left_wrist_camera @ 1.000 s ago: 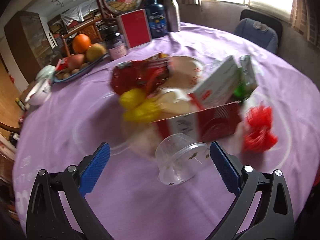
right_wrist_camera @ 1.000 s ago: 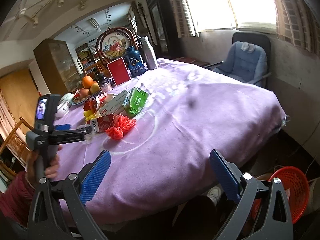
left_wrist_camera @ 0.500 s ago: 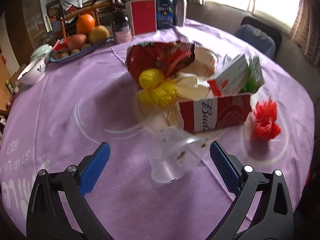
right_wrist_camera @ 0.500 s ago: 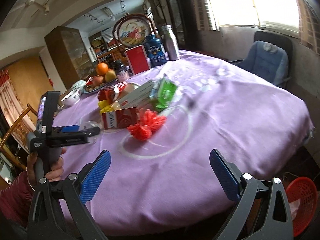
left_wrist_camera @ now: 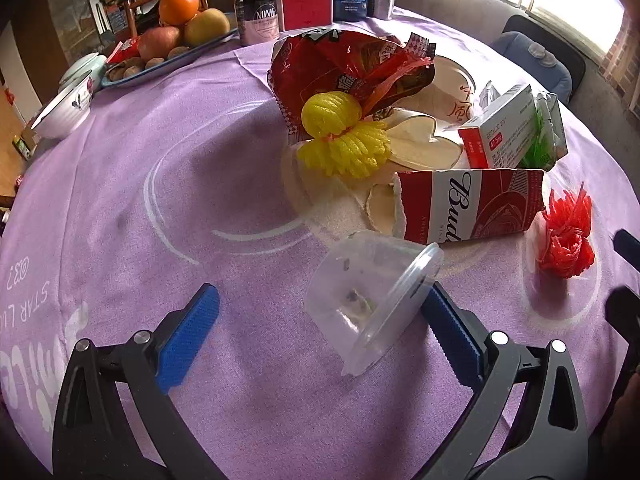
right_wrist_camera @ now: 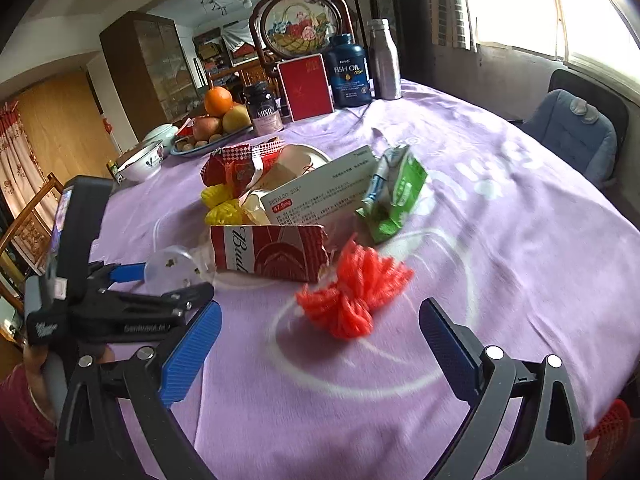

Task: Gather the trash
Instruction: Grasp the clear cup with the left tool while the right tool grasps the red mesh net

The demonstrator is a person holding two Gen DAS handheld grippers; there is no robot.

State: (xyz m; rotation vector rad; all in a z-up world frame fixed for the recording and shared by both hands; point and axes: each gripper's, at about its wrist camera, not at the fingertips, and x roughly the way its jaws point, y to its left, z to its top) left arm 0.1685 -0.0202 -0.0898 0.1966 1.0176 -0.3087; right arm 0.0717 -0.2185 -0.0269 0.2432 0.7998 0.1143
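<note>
A clear plastic cup [left_wrist_camera: 372, 296] lies on its side on the purple tablecloth [left_wrist_camera: 200, 200]. It sits between the fingers of my open left gripper [left_wrist_camera: 320, 300], close to the right pad [left_wrist_camera: 448, 328]. Beyond it lies a heap of trash: a torn red carton piece [left_wrist_camera: 468, 208], yellow foam netting [left_wrist_camera: 344, 136], a red snack bag [left_wrist_camera: 348, 68], a medicine box [left_wrist_camera: 500, 128] and a green carton [left_wrist_camera: 548, 132]. In the right wrist view my right gripper [right_wrist_camera: 320, 308] is open, with red foam netting [right_wrist_camera: 356, 292] just ahead of its fingertips. The left gripper [right_wrist_camera: 160, 284] and cup [right_wrist_camera: 172, 268] show at the left there.
A fruit tray [right_wrist_camera: 208, 144], a white bowl [right_wrist_camera: 140, 160], supplement bottles [right_wrist_camera: 348, 72], a red box [right_wrist_camera: 306, 86] and a steel bottle [right_wrist_camera: 384, 60] stand at the table's far side. A blue chair [right_wrist_camera: 572, 136] is at the right. A red basket [right_wrist_camera: 608, 420] sits below the table edge.
Both grippers have come closer to the trash heap. The left one now has the clear cup between its open fingers; the right one has moved in to the red netting.
</note>
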